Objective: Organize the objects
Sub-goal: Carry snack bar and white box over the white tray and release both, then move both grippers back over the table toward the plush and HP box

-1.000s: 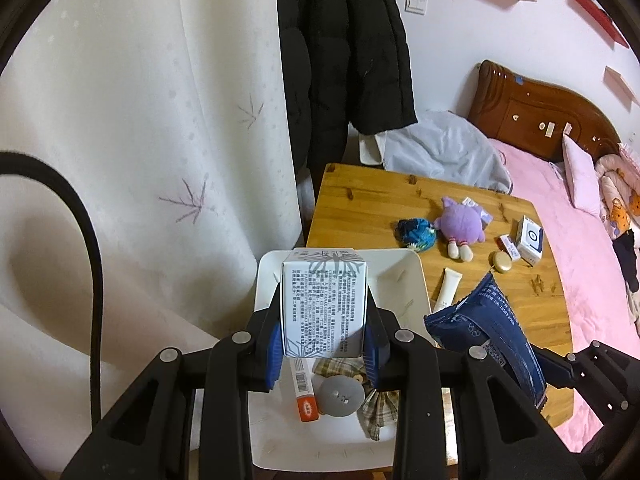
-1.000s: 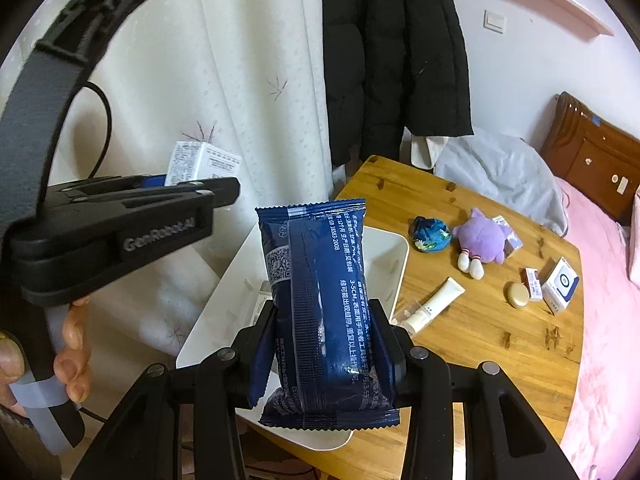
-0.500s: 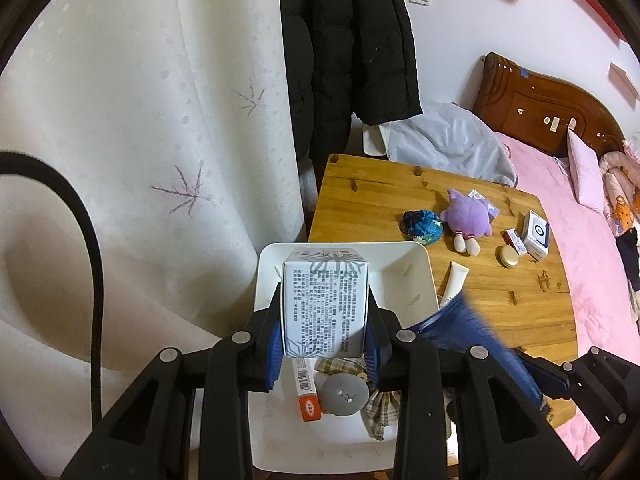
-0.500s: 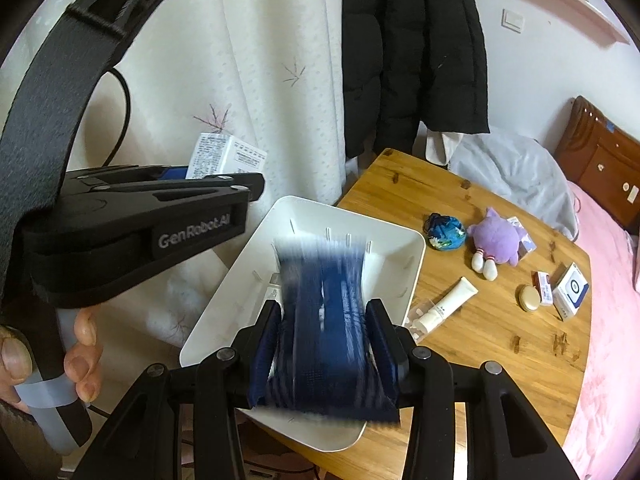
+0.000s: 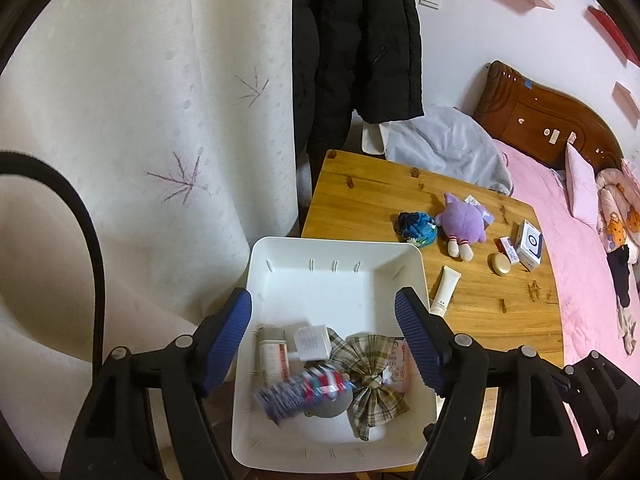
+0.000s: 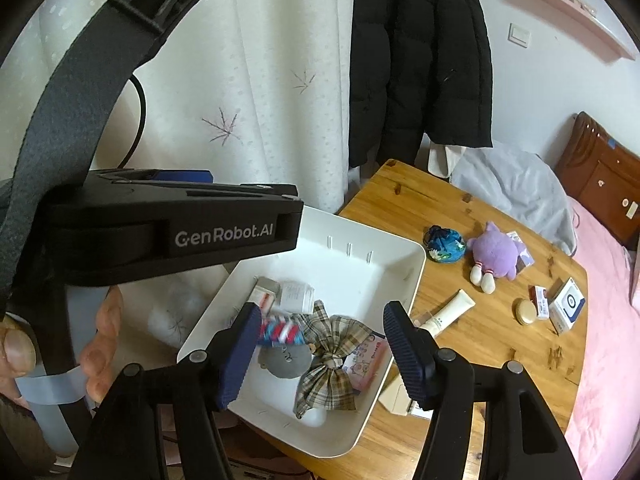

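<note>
Left claw (image 5: 323,338) angled steeply down over white bin (image 5: 336,252) at frame bottom, jaws just spread apart, empty, right claw (image 6: 322,350) likewise parted, blurred blue packet (image 5: 302,394) and white box (image 5: 312,342) lying inside bin, fingers (image 6: 100,344) gripping handle at lower left.

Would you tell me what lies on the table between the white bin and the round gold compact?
A white tube lies between the white bin and the gold compact, near the bin's corner; the left wrist view shows it, the right wrist view too.

Left claw (image 5: 323,332) and right claw (image 6: 321,342) point steeply down; jaws just opened, nothing between them.
</note>
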The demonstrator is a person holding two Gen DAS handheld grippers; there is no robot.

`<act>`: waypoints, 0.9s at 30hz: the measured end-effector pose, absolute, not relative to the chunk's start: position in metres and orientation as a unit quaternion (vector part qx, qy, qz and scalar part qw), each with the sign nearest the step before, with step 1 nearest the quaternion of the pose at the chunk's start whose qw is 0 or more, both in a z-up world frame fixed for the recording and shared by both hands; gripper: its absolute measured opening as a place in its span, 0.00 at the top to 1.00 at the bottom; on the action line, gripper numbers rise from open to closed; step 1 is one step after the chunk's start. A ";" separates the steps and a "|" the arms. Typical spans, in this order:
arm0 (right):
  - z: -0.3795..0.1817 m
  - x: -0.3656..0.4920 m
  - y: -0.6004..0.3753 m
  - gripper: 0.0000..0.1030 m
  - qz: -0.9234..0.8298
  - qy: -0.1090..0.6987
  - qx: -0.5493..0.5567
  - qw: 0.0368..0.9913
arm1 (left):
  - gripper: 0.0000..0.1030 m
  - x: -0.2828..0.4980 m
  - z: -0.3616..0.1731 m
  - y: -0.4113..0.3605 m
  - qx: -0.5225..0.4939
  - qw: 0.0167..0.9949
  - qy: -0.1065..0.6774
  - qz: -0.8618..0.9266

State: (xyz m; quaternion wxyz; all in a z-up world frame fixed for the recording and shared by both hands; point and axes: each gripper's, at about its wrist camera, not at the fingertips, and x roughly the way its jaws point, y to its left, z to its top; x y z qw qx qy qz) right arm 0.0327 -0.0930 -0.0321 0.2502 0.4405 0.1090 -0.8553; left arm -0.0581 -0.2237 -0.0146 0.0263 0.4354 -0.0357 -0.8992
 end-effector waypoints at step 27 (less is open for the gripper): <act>-0.030 0.026 -0.075 0.37 -0.861 0.101 0.441 0.232 | 0.24 -0.065 -0.012 -0.198 0.434 0.020 -0.058 -0.899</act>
